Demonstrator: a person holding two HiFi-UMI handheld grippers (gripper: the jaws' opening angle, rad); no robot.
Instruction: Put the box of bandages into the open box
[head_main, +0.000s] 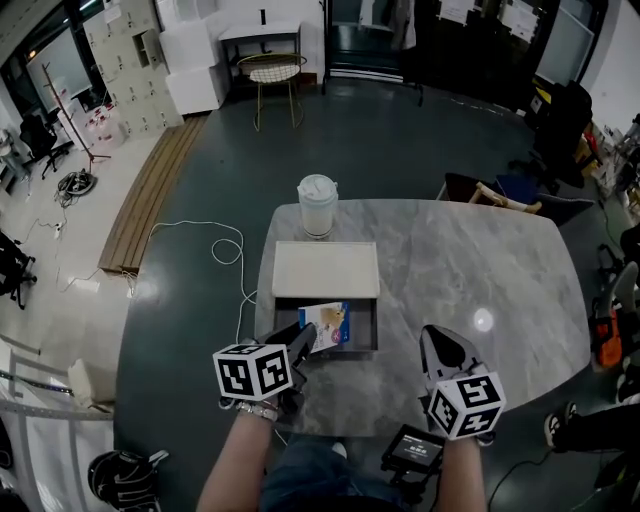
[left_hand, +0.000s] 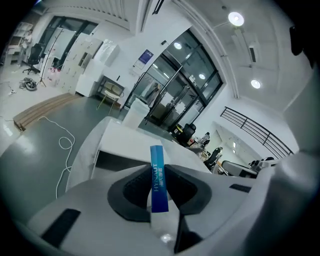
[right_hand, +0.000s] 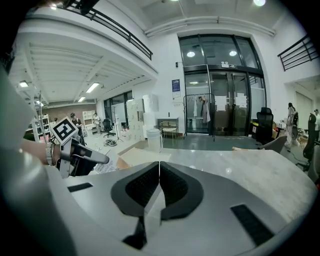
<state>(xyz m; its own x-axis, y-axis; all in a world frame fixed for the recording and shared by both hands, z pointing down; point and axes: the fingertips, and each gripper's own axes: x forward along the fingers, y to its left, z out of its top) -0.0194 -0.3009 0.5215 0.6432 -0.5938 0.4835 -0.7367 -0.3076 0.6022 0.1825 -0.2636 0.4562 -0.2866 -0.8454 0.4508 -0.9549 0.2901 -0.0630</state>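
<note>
The bandage box (head_main: 328, 325), white and blue with a picture on it, hangs tilted over the dark tray of the open box (head_main: 360, 338). My left gripper (head_main: 303, 342) is shut on its near corner. In the left gripper view the bandage box (left_hand: 157, 176) shows as a narrow blue edge clamped between the black pads, with the open box's dark inside (left_hand: 117, 161) just beyond. The open box's white lid (head_main: 326, 268) lies flipped back behind the tray. My right gripper (head_main: 441, 347) hovers over bare table to the right, jaws shut and holding nothing (right_hand: 159, 172).
A white lidded cup (head_main: 317, 205) stands behind the lid on the grey marble table (head_main: 480, 260). From the right gripper view the left gripper (right_hand: 75, 156) and the cup (right_hand: 153, 139) show at the left. A dark device (head_main: 413, 450) sits at the table's near edge.
</note>
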